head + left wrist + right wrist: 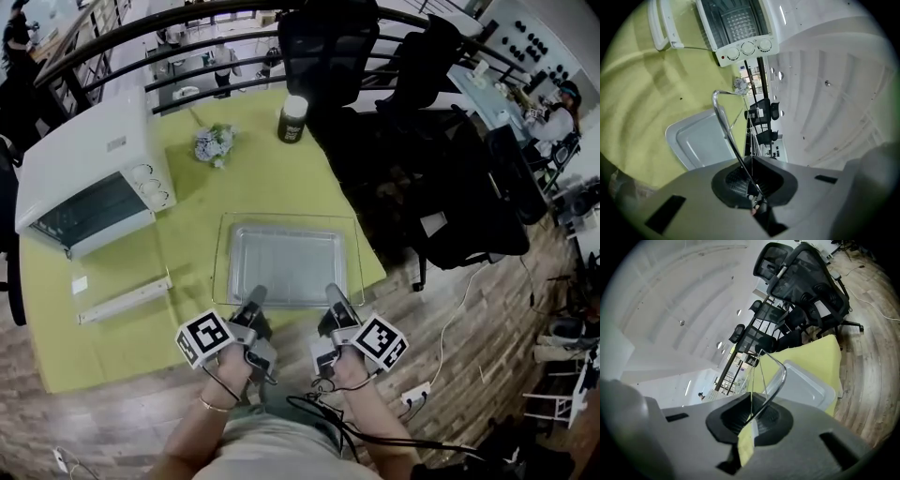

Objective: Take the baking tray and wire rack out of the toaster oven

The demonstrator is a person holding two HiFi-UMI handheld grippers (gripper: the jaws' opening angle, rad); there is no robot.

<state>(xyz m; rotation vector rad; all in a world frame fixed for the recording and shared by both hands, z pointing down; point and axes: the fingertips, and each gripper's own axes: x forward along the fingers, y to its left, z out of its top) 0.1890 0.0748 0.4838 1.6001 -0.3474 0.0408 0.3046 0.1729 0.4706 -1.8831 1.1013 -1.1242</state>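
Wire rack (727,131) is out of the toaster oven (84,169) and sits over the baking tray (286,262), which lies flat on the green table (262,178) in front of the person, well apart from the oven. The left gripper (255,302) has its jaws pinched tight on the near edge of the rack. The right gripper (336,295) pinches the same edge a little way along. Both point out across the tray and tip down a bit. I can't tell if the far side of the rack is touching the tray or is just above it. So both things look to be out of the oven, and this step is putting the rack down. Next, I think the rack needs to go down flat and gentle, with both sides level so it does not slip. Then both sets of jaws need to let go of the thin wire and pull back.
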